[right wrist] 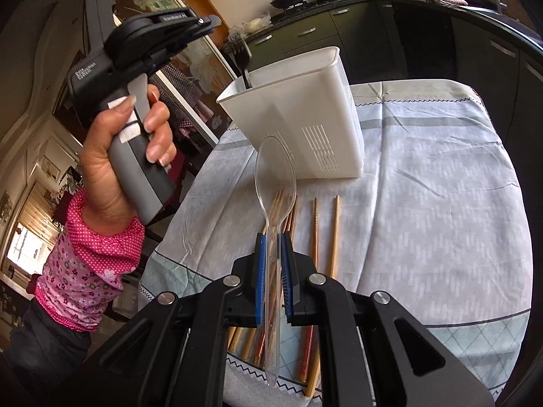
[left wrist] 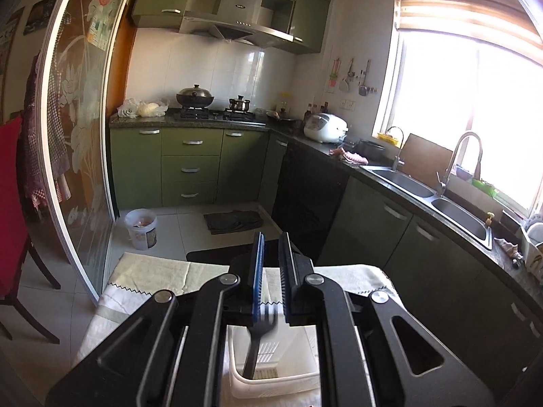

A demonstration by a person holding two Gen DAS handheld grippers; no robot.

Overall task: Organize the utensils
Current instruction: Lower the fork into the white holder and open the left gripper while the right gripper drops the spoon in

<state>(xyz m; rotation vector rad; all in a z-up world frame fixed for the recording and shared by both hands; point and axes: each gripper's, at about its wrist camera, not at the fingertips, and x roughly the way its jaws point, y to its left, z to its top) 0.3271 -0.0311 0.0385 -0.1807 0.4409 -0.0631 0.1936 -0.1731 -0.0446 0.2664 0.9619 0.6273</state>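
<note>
A white utensil holder (right wrist: 298, 115) stands on the clothed table; in the left wrist view its rim (left wrist: 271, 381) shows below the gripper. A black plastic fork (left wrist: 258, 342) stands in the holder, tines up (right wrist: 242, 57). My left gripper (left wrist: 271, 254) hovers above the holder with a narrow gap between its blue pads, holding nothing; it also shows in the right wrist view (right wrist: 207, 23). My right gripper (right wrist: 271, 254) is shut on a clear plastic spoon (right wrist: 274, 183), bowl forward, just short of the holder. Several wooden chopsticks (right wrist: 334, 234) lie on the cloth below it.
The table has a pale patterned cloth (right wrist: 441, 203). Kitchen counters with a sink (left wrist: 441, 196), a stove (left wrist: 217, 113) and a rice cooker (left wrist: 325, 127) lie beyond. A white bucket (left wrist: 141, 229) stands on the floor and a red chair (left wrist: 13, 237) at the left.
</note>
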